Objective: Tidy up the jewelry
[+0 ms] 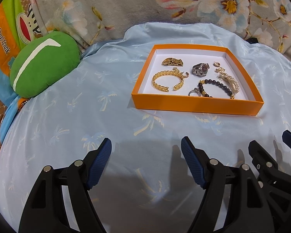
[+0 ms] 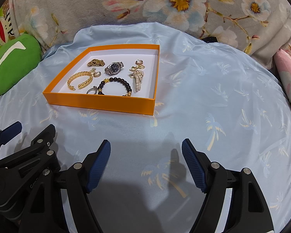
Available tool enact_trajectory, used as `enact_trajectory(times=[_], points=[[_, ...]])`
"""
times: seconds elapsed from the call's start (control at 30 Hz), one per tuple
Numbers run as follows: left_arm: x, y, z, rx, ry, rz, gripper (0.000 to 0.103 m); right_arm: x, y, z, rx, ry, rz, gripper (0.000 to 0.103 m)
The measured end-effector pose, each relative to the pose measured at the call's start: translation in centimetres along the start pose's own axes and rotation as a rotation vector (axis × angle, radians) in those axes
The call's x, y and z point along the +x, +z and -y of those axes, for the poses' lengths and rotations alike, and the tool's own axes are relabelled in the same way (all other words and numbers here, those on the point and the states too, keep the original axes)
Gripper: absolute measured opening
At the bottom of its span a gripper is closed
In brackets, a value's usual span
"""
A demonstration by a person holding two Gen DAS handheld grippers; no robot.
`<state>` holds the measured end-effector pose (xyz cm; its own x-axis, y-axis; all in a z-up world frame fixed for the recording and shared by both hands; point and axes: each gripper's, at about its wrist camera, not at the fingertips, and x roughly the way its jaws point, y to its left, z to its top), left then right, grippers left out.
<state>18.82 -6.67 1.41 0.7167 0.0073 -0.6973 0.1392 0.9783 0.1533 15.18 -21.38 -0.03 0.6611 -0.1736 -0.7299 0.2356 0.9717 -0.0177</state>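
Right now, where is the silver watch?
The silver watch lies inside the orange box, toward its far side, between the gold watch and small earrings, behind the black bead bracelet.

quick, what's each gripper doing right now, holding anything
Left gripper: open, holding nothing, above the blue cloth.
Right gripper: open, holding nothing, short of the orange box.

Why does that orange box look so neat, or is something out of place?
Nothing stands out. All the jewelry lies inside the orange box, including the gold cuff, watch and black bead bracelet. Both claws are open and empty.
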Motion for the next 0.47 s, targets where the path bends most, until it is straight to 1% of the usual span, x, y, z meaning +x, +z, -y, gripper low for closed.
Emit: enact_trajectory(times=[0.47], points=[[-0.12, -0.10, 0.14, 0.003, 0.013, 0.005, 0.071, 0.02, -0.03, 0.02, -0.002, -0.003, 0.000, 0.074]])
